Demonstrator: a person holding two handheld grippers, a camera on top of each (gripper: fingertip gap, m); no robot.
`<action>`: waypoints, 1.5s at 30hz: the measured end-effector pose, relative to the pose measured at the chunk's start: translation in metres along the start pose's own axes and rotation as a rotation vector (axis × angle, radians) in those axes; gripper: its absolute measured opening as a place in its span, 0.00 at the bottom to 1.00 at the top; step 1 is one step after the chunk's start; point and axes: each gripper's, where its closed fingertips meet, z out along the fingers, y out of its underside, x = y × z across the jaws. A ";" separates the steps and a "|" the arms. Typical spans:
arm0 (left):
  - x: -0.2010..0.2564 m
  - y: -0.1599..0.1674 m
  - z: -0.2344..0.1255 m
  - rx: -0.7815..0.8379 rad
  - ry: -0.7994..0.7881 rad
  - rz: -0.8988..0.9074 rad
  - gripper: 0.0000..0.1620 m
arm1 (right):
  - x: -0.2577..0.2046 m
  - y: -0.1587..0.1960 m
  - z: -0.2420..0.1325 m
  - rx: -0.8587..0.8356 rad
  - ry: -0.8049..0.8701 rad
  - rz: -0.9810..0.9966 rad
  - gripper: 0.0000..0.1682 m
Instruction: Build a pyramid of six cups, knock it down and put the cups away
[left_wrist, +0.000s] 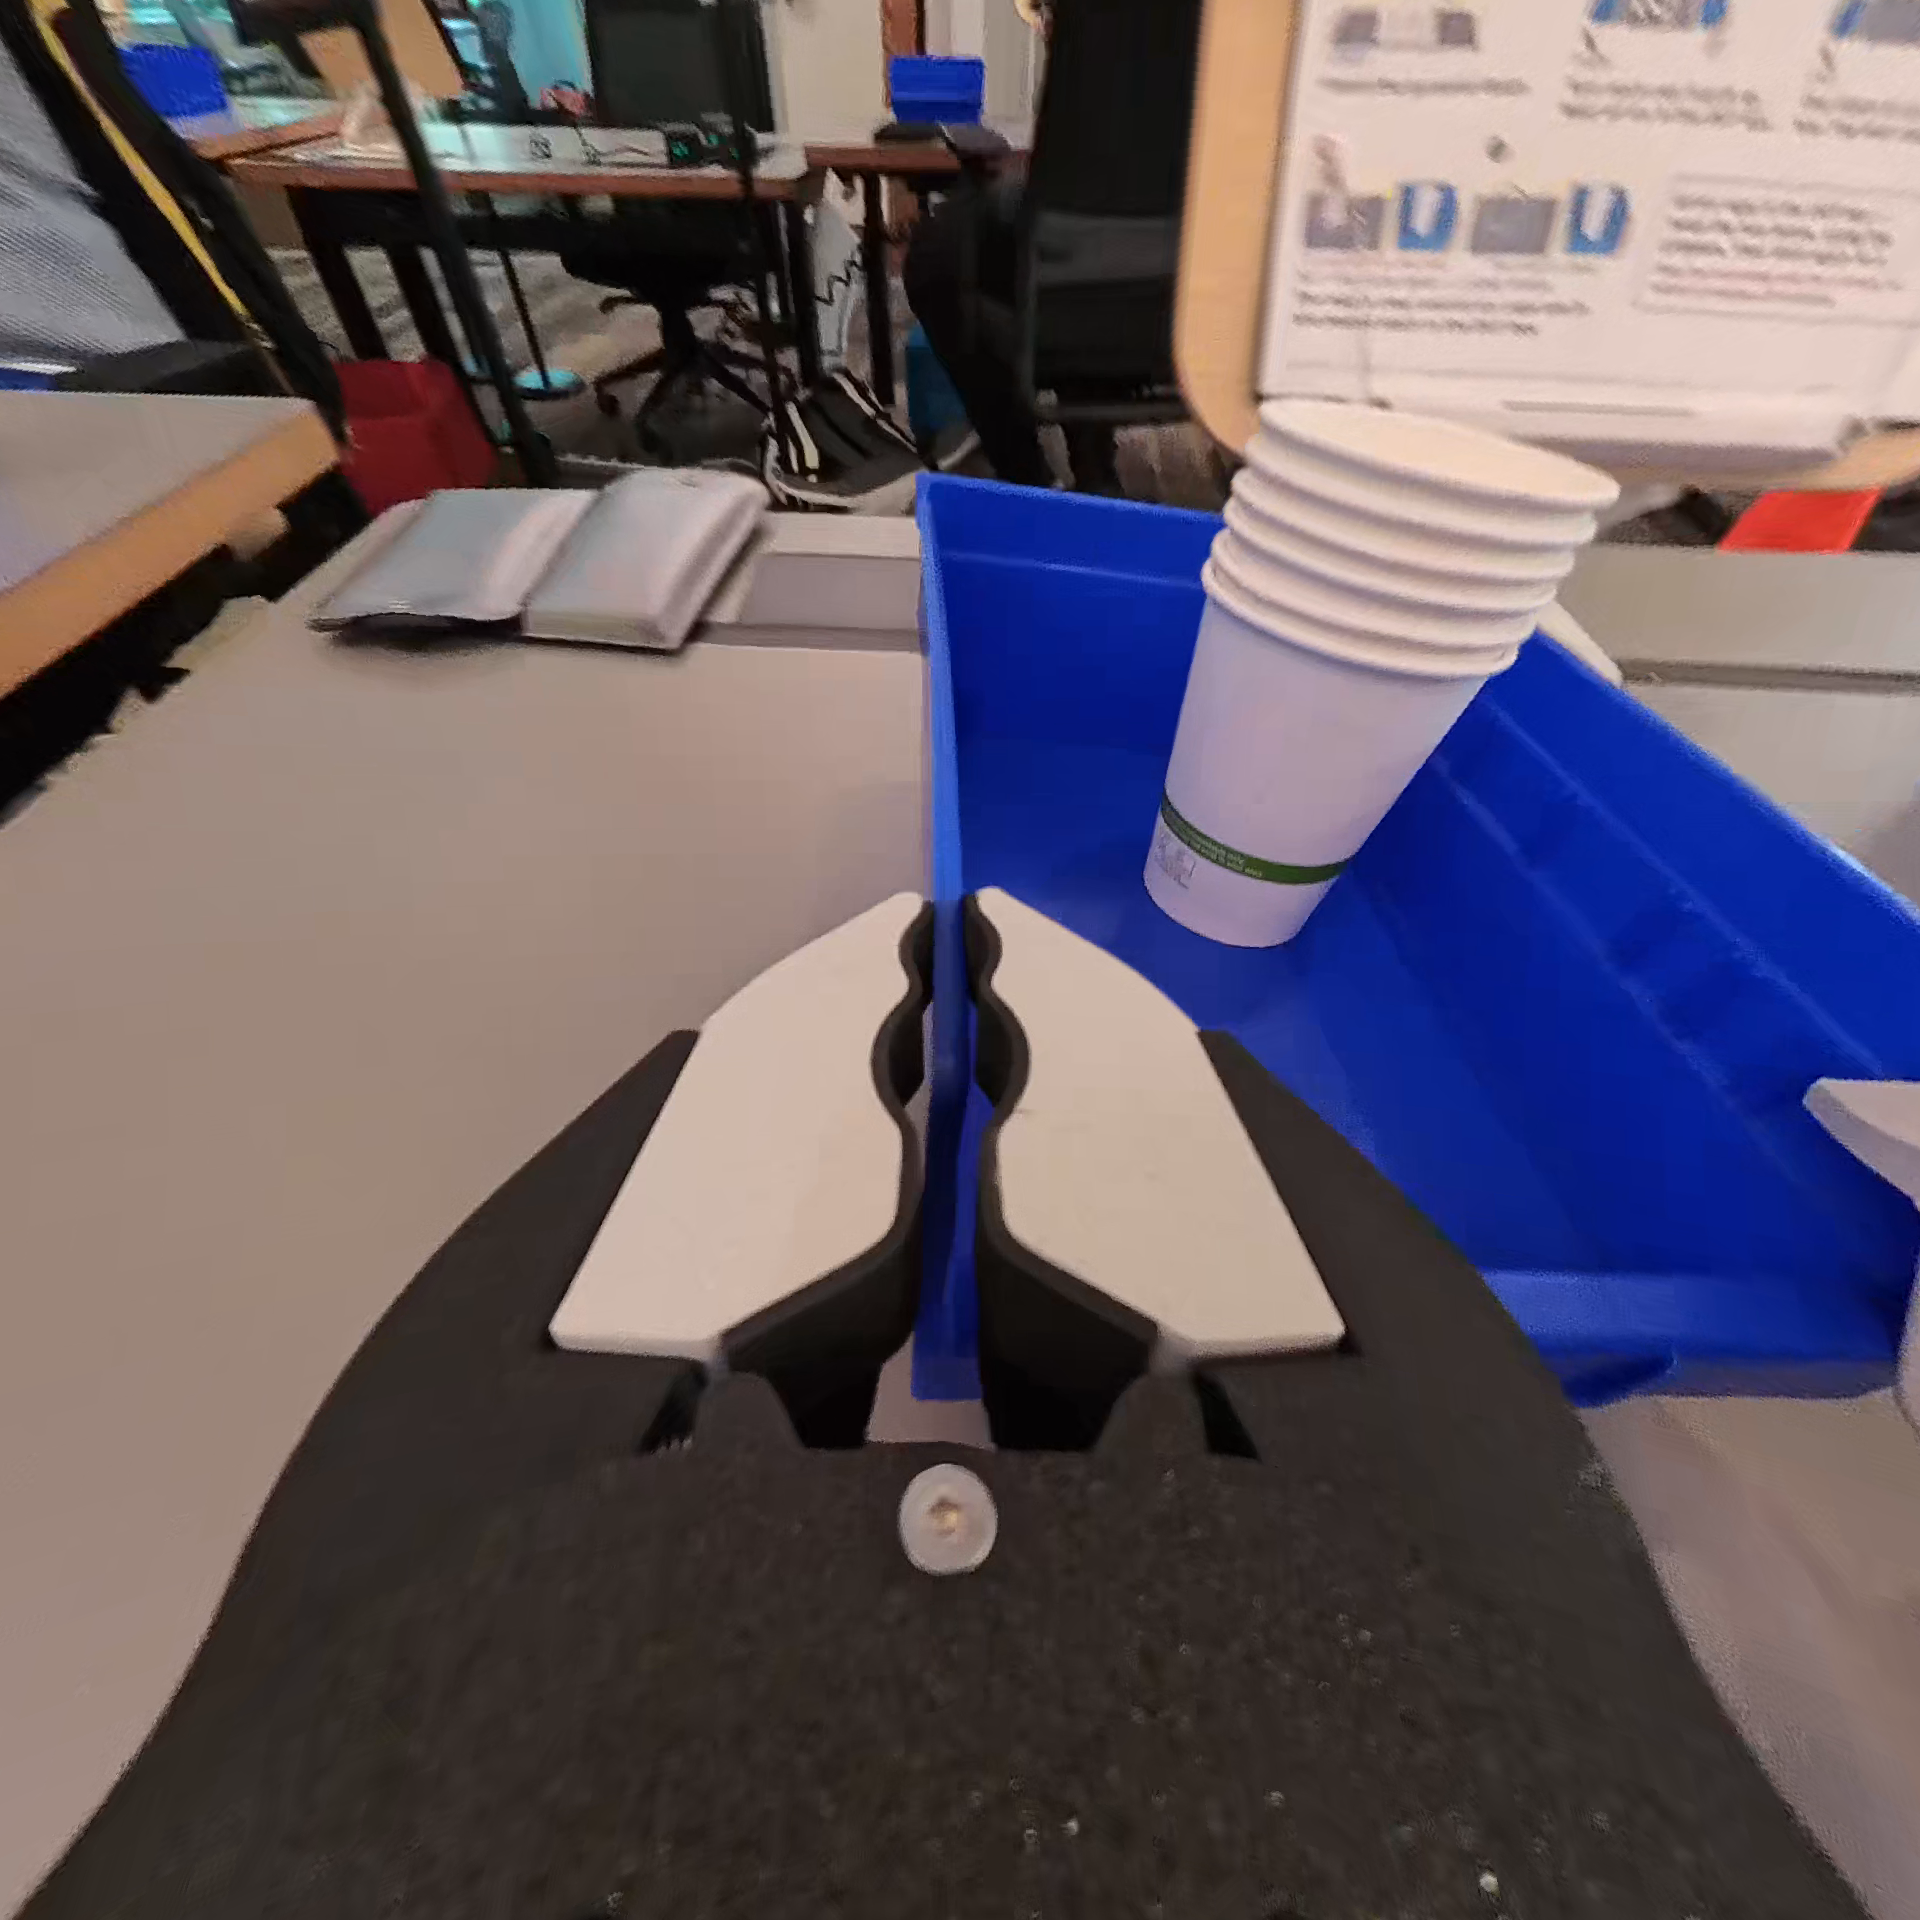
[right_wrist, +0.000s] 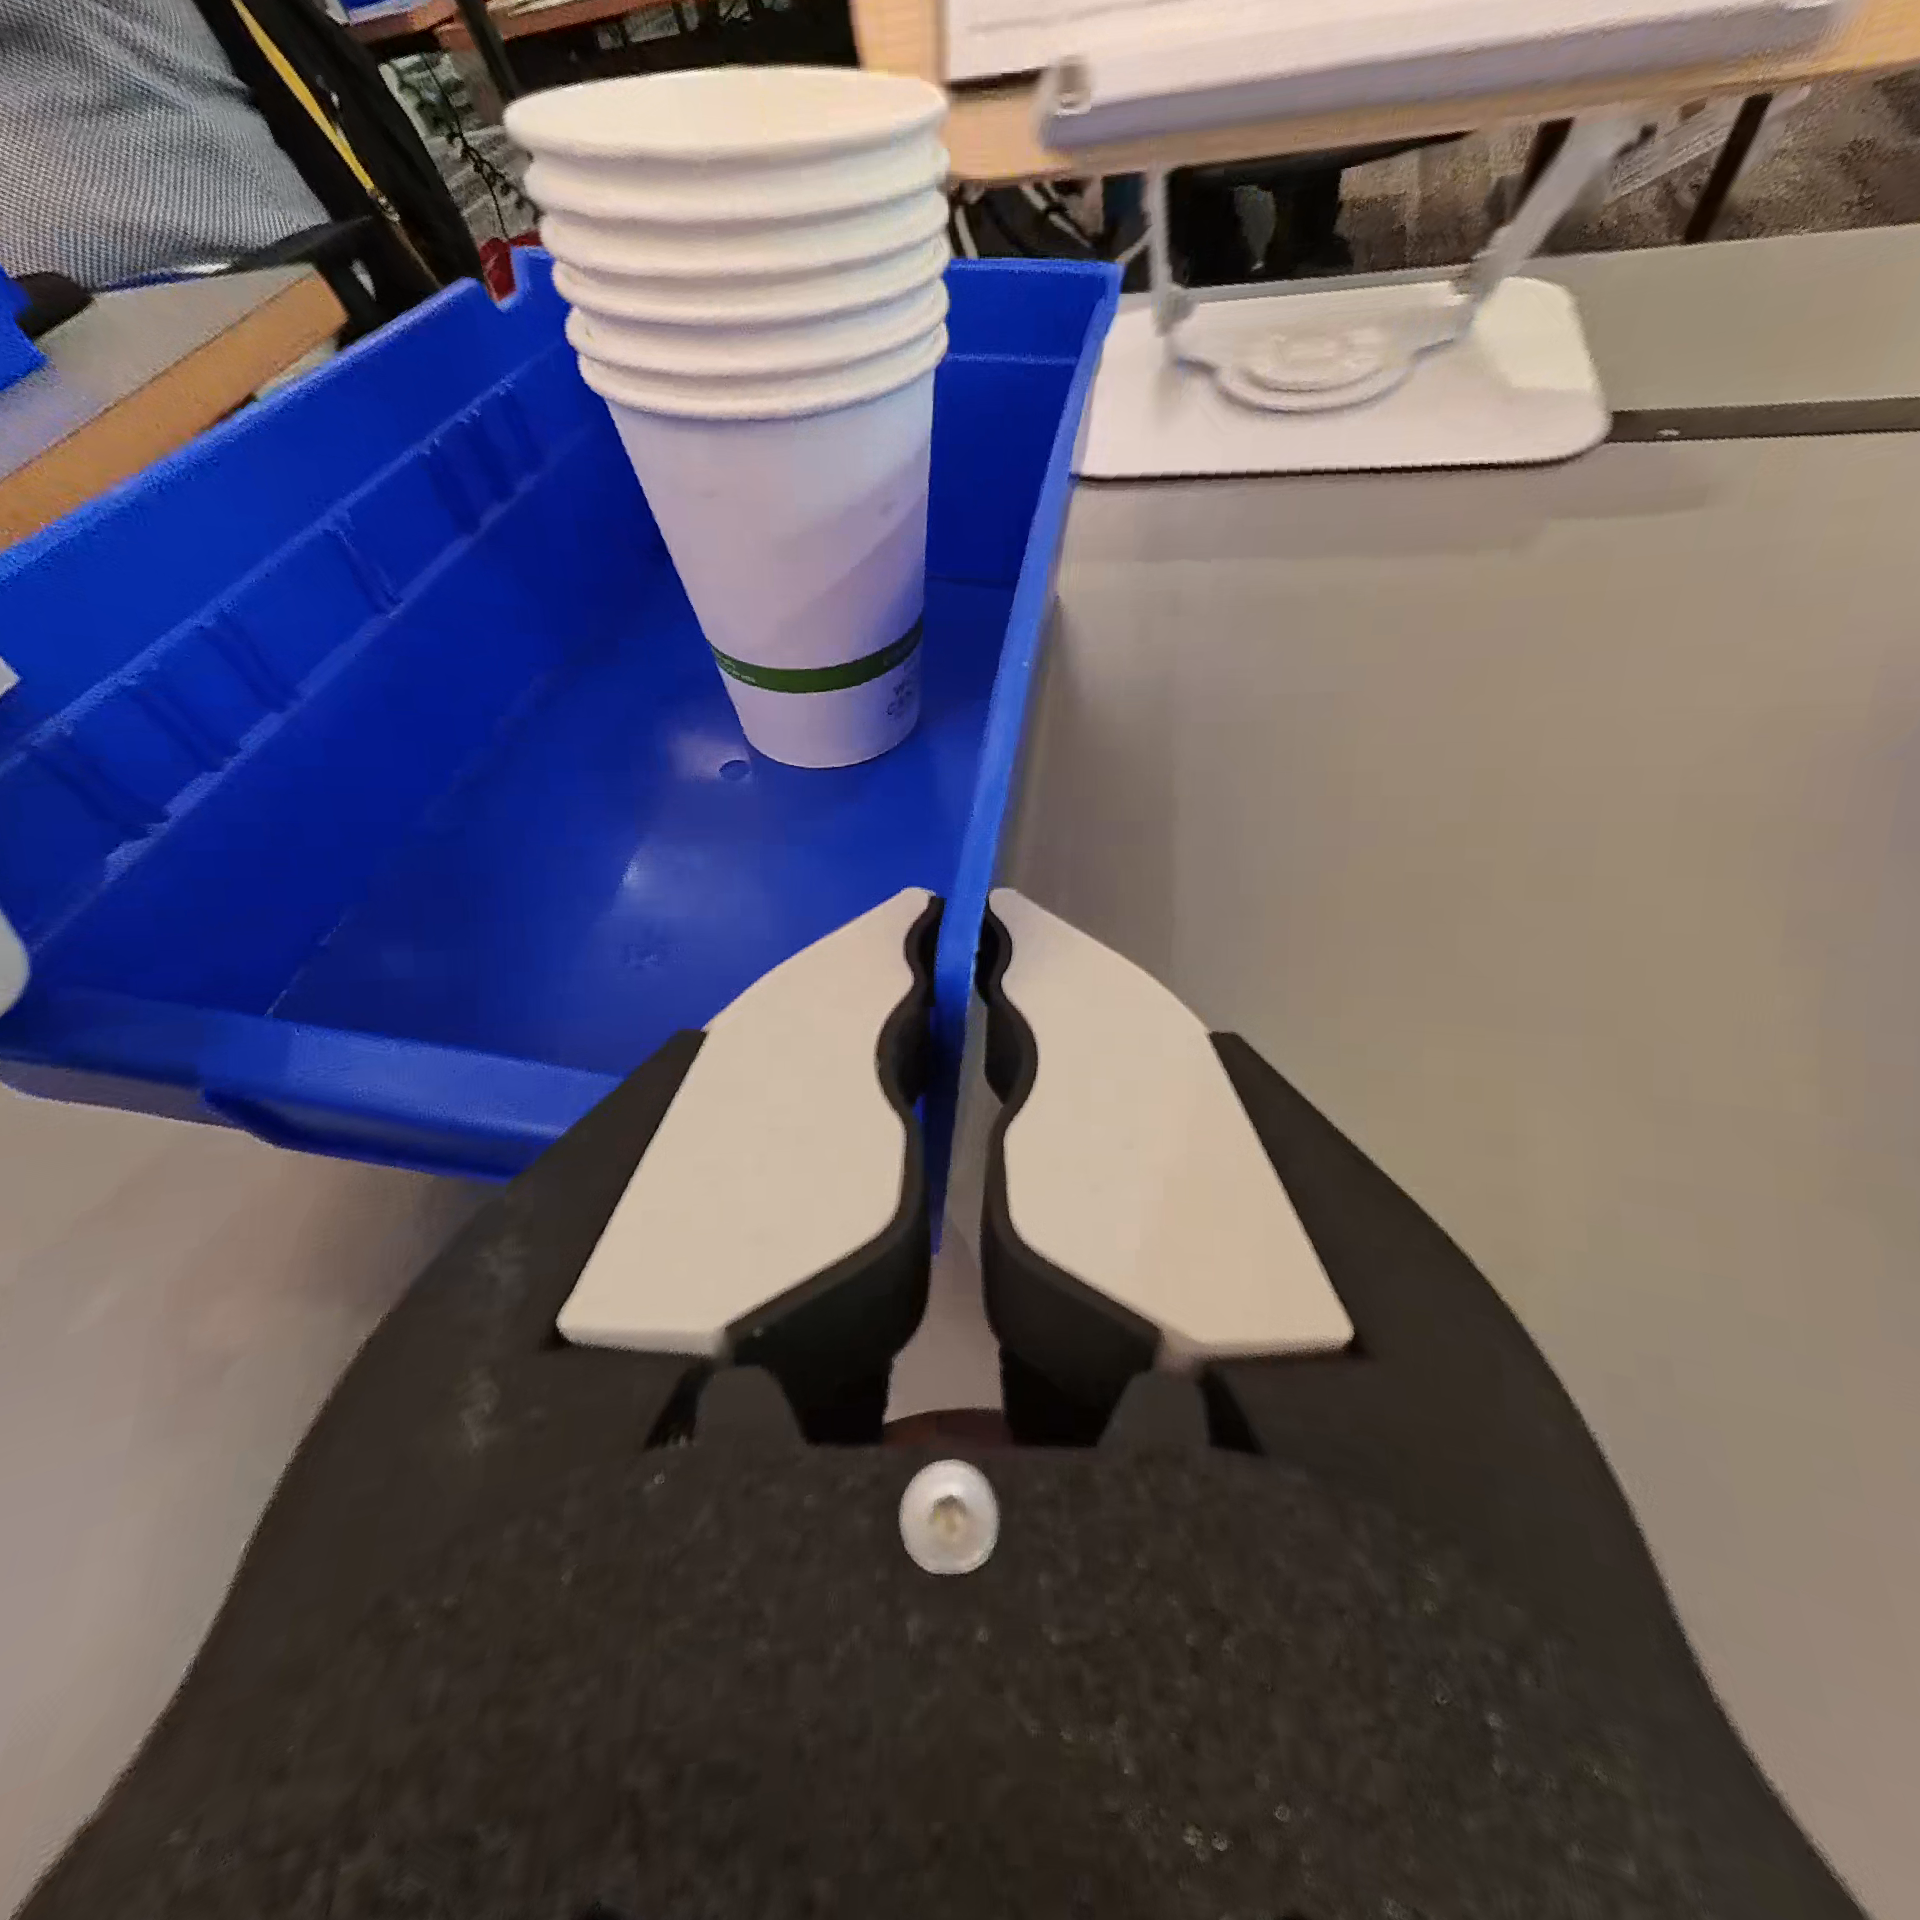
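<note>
The left hand-held gripper (left_wrist: 948, 925) points forward, roughly level with the counter (left_wrist: 436, 935). Its two fingers are closed on the left side wall of the blue bin (left_wrist: 1507, 1039), with the thin wall edge running up between the dark inner pads. The right hand-held gripper (right_wrist: 961, 925) takes the mirror pose: it points forward and its fingers are closed on the bin's right side wall. Each gripper thus clamps one long wall near the bin's front end. In the left wrist view, a pale finger of the other gripper shows at the right frame edge, beside the bin's right wall.

The bin rests on the grey counter; whether it is lifted clear cannot be told. Inside it, toward the far end, stands the stack of white paper cups (left_wrist: 1351, 665), nested and upright on the bin floor. The lowest cup carries a green band near its base. The stack stands close to the right wall.

Beyond the bin, a white stand base (right_wrist: 1340, 384) sits on the counter at the right. A folded grey pouch (left_wrist: 561, 566) lies at the far left.
</note>
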 end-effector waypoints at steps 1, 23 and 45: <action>-0.017 0.000 0.001 0.004 -0.014 -0.020 0.02 | -0.015 -0.001 0.006 -0.004 0.003 -0.010 0.02; -0.129 0.038 0.007 -0.117 0.045 -0.234 0.20 | -0.118 0.015 -0.007 -0.044 -0.359 -0.161 0.21; 0.005 0.053 -0.033 -0.058 0.142 -0.186 0.39 | 0.356 -0.010 -0.165 0.263 0.182 -0.066 0.33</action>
